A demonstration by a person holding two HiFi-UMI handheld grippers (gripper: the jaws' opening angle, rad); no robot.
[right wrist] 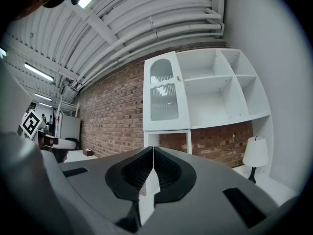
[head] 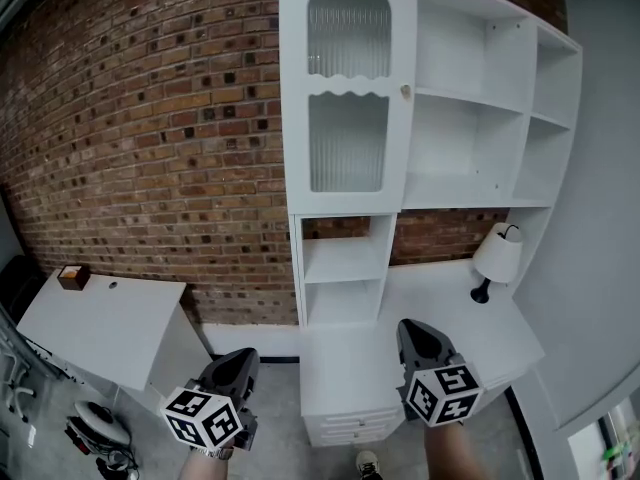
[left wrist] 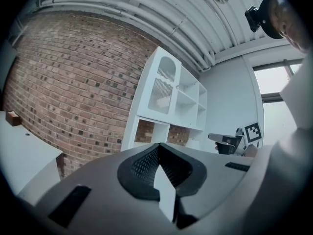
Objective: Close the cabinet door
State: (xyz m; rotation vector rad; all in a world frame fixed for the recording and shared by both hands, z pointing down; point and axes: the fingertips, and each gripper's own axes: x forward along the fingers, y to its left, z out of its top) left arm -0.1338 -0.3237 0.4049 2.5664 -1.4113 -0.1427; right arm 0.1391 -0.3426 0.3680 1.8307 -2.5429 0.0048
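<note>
Cabinet door [head: 348, 88], ribbed glass, in the upper left of the white shelving unit [head: 470, 138] at the far edge of the bench [head: 440, 293]. It appears flush with its frame, with the knob [head: 405, 91] at its right edge. Risk: a door not fully seated could swing out unattended, since both claws are well apart from it, and a push with closed jaws could strike the glass rather than the frame. The right claw [head: 415, 330] is over the bench's near edge and the left claw [head: 242, 356] is beyond its near left corner. Both point level towards the unit, jaws together and holding nothing.
</note>
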